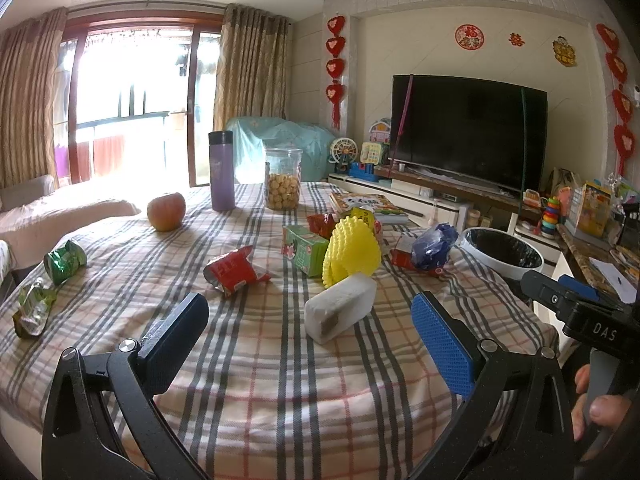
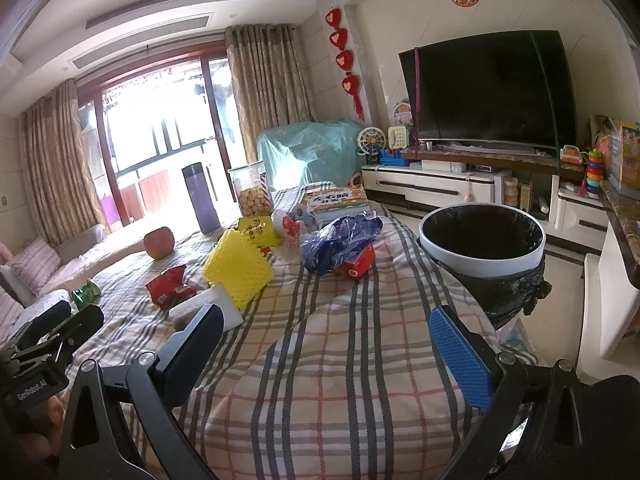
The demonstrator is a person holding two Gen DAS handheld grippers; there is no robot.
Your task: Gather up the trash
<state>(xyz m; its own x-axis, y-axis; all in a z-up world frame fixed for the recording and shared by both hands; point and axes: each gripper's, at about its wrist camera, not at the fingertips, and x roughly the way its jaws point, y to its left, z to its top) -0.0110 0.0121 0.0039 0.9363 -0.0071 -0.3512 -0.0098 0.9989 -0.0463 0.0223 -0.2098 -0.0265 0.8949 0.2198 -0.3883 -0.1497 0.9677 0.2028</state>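
Trash is scattered over a table under a plaid cloth (image 1: 260, 360). A white foam block (image 1: 340, 307) lies just ahead of my open, empty left gripper (image 1: 310, 320). Behind the block sit a yellow foam net (image 1: 352, 250), a red snack wrapper (image 1: 234, 270), a green drink carton (image 1: 304, 249) and a crumpled blue plastic bag (image 1: 434, 245). Two green wrappers (image 1: 64, 260) lie at the left edge. My right gripper (image 2: 324, 340) hangs open over bare cloth, near the blue bag (image 2: 340, 242). A white bin with a black liner (image 2: 482, 236) stands beside the table's right edge.
An apple (image 1: 166, 211), a purple flask (image 1: 222, 170), a jar of biscuits (image 1: 282, 179) and a stack of books (image 1: 366, 204) occupy the far side of the table. A TV and a low cabinet with toys line the right wall. A sofa runs along the left.
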